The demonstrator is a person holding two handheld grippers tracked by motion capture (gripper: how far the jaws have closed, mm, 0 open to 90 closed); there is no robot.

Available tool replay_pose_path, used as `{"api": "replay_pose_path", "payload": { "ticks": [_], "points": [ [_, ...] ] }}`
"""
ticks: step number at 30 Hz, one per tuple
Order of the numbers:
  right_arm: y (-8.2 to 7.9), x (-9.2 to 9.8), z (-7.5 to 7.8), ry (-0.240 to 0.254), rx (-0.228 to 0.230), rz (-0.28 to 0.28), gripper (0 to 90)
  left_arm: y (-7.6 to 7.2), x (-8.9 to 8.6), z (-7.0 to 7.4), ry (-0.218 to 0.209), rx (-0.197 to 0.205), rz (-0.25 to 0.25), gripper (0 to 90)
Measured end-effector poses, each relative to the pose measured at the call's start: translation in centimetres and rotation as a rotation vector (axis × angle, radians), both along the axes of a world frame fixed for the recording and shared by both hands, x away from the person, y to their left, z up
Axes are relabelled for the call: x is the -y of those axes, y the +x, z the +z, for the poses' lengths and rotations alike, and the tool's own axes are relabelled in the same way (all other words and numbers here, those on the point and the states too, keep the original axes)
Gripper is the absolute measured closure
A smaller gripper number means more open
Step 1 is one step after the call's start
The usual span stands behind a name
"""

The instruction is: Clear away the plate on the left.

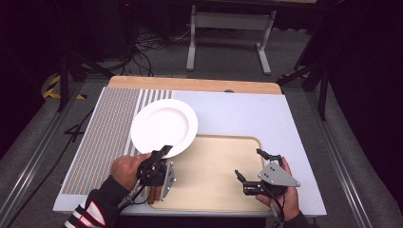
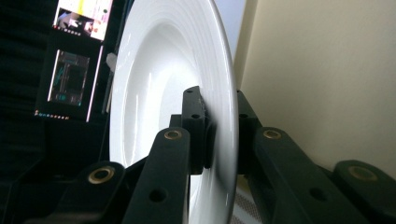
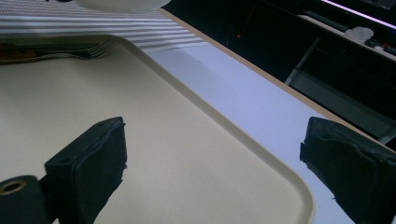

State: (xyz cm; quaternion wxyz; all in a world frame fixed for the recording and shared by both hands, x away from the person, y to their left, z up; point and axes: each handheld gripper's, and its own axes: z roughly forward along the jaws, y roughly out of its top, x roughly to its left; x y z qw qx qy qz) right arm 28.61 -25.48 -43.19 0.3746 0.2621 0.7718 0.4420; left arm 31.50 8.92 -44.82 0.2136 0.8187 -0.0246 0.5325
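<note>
A: What's the surface like?

B: A table (image 1: 247,114) with a pale blue top, a wooden strip along its far edge and a grey-and-white striped mat (image 1: 111,128) on its left. A beige tray (image 1: 214,175) lies near the front. Around it are grey floor, cables and a white frame (image 1: 228,28) in a dark room.

A: And the plate?

B: The white plate (image 1: 164,127) sits over the mat's right part and the tray's far left corner. The left gripper (image 1: 159,159) has its jaws closed on the near rim. The right gripper (image 1: 252,166) hovers over the tray, jaws wide apart and holding nothing.

A: Anything unclear?

B: A fork (image 3: 88,49) with a brown handle lies on the tray's left side, cut off by the edge of the right gripper view.
</note>
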Motion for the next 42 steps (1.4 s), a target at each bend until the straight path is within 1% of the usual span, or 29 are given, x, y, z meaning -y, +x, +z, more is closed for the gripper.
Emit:
{"api": "replay_pose_path", "payload": {
  "ticks": [5,9,12,17,19,20,22,23,27,29,32,34,38,40,42],
  "points": [
    [0.1,0.2,0.1,-0.001,0.002,-0.008,7.9,-0.2,1.3,-0.2,0.008,0.001,-0.035,81.5],
    [0.0,0.2,0.1,-0.002,0.004,-0.008,7.9,-0.8,2.0,-0.3,0.017,-0.004,-0.059,81.4],
    [0.0,0.3,0.2,0.000,0.008,-0.016,7.9,-1.6,2.7,-0.5,0.037,-0.007,-0.101,81.3],
    [0.0,0.4,0.3,-0.004,0.013,-0.030,7.9,-2.6,3.6,-0.8,0.040,-0.030,-0.158,81.0],
    [0.0,0.4,0.3,-0.006,0.014,-0.033,7.9,-2.9,4.0,-0.9,0.059,-0.028,-0.176,80.9],
    [0.0,0.4,0.3,-0.006,0.014,-0.033,7.9,-2.9,4.0,-0.9,0.059,-0.028,-0.176,80.8],
    [0.1,0.6,0.4,-0.004,0.018,-0.041,7.9,-3.4,4.5,-1.1,0.061,-0.045,-0.199,80.7],
    [0.1,0.6,0.4,-0.001,0.017,-0.043,7.9,-3.5,4.6,-1.2,0.070,-0.039,-0.206,80.6],
    [0.1,0.8,0.4,-0.006,0.023,-0.054,7.9,-4.0,5.3,-1.5,0.082,-0.047,-0.226,80.4],
    [0.1,0.9,0.5,-0.005,0.023,-0.059,7.9,-4.2,5.7,-1.6,0.082,-0.055,-0.244,80.4],
    [0.0,1.2,0.8,0.020,0.022,-0.062,7.9,-4.5,6.2,-1.9,0.097,-0.057,-0.264,80.3],
    [0.0,1.3,0.9,0.030,0.026,-0.068,7.9,-4.6,6.4,-2.1,0.100,-0.065,-0.269,80.0],
    [0.1,1.6,1.0,0.031,0.025,-0.076,7.9,-4.9,7.1,-2.5,0.107,-0.074,-0.299,79.6],
    [0.1,1.6,1.0,0.032,0.025,-0.077,7.9,-5.2,7.4,-2.7,0.117,-0.070,-0.311,79.4],
    [0.1,1.5,1.0,0.030,0.027,-0.076,7.9,-5.3,7.6,-2.8,0.124,-0.083,-0.326,79.4]
  ]
}}
